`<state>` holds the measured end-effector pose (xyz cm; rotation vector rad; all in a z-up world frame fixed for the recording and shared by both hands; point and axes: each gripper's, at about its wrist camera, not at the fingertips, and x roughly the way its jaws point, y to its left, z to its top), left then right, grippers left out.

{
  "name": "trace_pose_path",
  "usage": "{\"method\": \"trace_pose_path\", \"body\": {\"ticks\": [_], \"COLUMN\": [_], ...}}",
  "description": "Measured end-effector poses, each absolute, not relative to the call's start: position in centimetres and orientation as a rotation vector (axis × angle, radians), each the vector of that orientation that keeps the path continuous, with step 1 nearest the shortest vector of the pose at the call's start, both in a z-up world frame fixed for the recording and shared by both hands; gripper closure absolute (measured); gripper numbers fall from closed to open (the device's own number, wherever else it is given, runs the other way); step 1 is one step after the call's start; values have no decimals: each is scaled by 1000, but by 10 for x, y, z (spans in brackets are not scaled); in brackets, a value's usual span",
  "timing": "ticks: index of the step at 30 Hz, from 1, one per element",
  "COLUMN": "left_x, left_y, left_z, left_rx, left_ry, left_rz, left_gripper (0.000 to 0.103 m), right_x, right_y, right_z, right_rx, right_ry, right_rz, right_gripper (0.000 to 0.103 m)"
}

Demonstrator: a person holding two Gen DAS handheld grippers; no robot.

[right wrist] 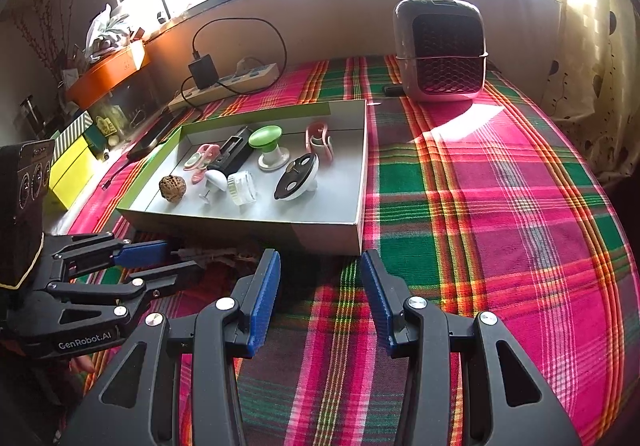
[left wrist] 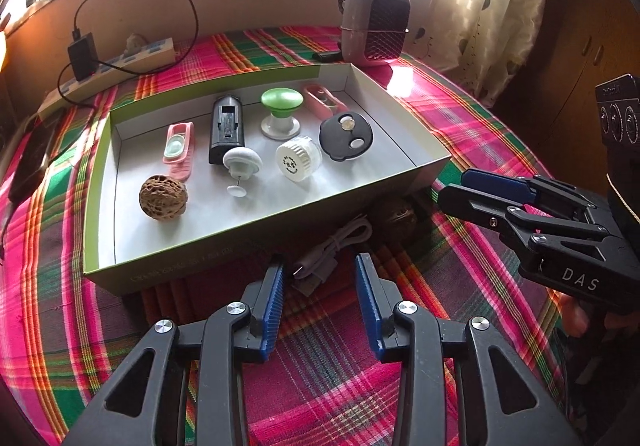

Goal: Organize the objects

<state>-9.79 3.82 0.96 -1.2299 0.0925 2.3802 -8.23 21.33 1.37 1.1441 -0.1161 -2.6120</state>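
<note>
An open cardboard box (left wrist: 260, 242) (right wrist: 344, 234) on the plaid cloth holds a walnut (left wrist: 163, 198) (right wrist: 172, 188), a black case (left wrist: 227, 134), a green knob (left wrist: 281, 102) (right wrist: 265, 137), a white jar (left wrist: 298, 159), a black disc (left wrist: 346, 137) and pink pieces (left wrist: 180, 146). A white cable (left wrist: 332, 250) and a second walnut (left wrist: 400, 220) lie in front of the box. My left gripper (left wrist: 320, 270) (right wrist: 164, 258) is open just before the cable. My right gripper (right wrist: 320, 266) (left wrist: 452, 188) is open and empty beside the box's near right corner.
A small heater (left wrist: 376, 26) (right wrist: 440, 54) stands at the back. A power strip with a charger (left wrist: 108, 66) (right wrist: 224, 82) lies at the back left. A phone (left wrist: 32, 158) lies left of the box. Yellow boxes (right wrist: 72, 170) stand at the far left.
</note>
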Motion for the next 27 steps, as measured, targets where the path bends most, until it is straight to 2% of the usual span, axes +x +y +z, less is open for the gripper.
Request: {"method": "trace_pose_path", "body": {"ticks": [24, 25, 27], "left_x": [-103, -103, -102], "left_y": [61, 62, 61], "left_z": [6, 6, 6], "left_rx": [-1206, -1200, -1197], "left_ry": [282, 293, 287], "left_rz": [2383, 2388, 2389], "left_gripper": [70, 71, 78], "right_x": [-81, -81, -82], "right_y": [201, 201, 200], "right_z": [9, 9, 9], "right_rx": [1156, 1158, 1162], "right_ry": [-77, -76, -74], "right_rz": [-2571, -2571, -2571], "right_gripper": [59, 59, 59]}}
